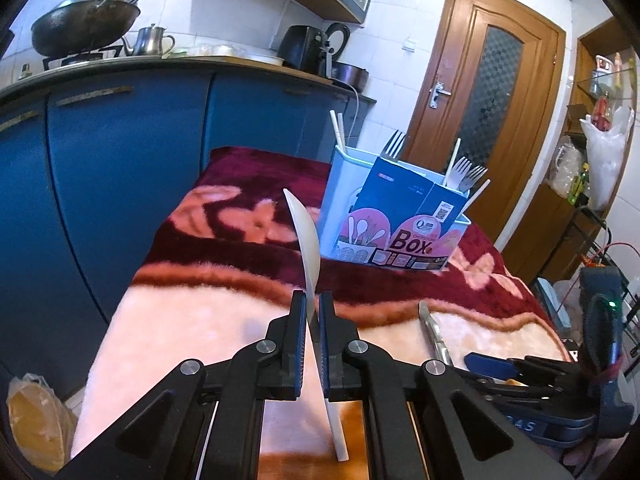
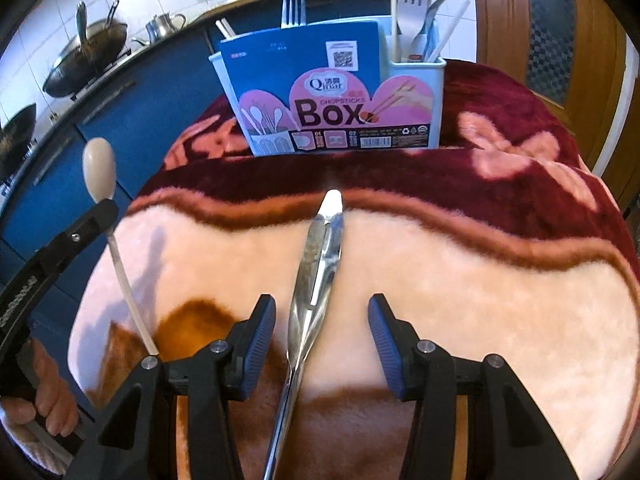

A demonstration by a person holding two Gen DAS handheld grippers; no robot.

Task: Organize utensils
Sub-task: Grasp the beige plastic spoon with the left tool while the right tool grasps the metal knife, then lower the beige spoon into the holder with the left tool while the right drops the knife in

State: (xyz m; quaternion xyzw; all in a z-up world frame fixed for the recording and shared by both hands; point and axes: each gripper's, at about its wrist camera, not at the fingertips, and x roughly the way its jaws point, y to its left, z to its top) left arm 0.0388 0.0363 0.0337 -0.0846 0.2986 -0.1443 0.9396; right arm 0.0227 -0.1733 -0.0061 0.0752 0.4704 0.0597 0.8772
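Note:
My left gripper is shut on a white plastic spoon, bowl up, held above the blanket; the spoon also shows at the left of the right wrist view. My right gripper is open, with a metal knife lying on the blanket between its jaws, not gripped. The knife also shows in the left wrist view. The pale blue utensil box with a blue and pink label stands at the far side of the table, holding forks and chopsticks.
A red and pink blanket covers the table. Blue cabinets run along the left, with a wok and kettle on the counter. A wooden door stands behind the box. A bag lies on the floor at left.

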